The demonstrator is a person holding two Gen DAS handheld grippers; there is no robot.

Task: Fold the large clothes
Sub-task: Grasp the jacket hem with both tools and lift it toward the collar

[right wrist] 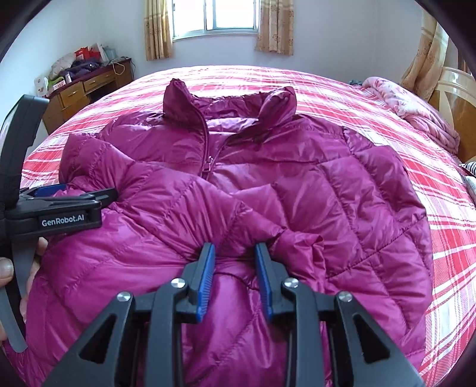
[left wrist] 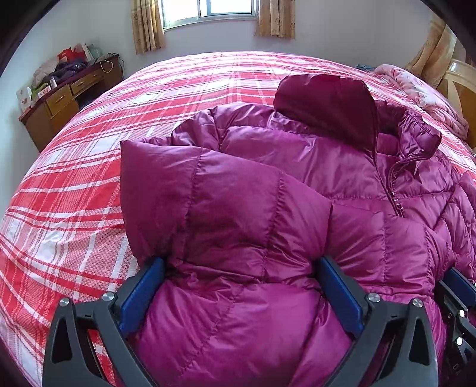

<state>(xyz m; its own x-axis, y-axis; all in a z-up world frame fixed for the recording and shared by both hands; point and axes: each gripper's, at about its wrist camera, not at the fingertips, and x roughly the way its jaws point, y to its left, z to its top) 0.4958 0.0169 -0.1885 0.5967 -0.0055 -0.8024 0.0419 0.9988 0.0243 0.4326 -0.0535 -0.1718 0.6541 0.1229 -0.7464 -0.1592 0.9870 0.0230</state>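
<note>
Left wrist view: the left gripper (left wrist: 241, 268) stands spread wide, pinching a thick folded bulge of the magenta puffer jacket (left wrist: 297, 166), which lies ahead on the plaid bed (left wrist: 74, 178).

Right wrist view: the right gripper (right wrist: 235, 253) is drawn narrow, pinching a gathered fold of the jacket right at its tips

A bedroom in a home: big bed (right wrist: 386, 98) with red checked sheet, window (right wrist: 229, 15) with curtains (right wrist: 275, 26) at twelve o'clock, cluttered wooden bench (right wrist: 80, 89) at ten o'clock.
</note>
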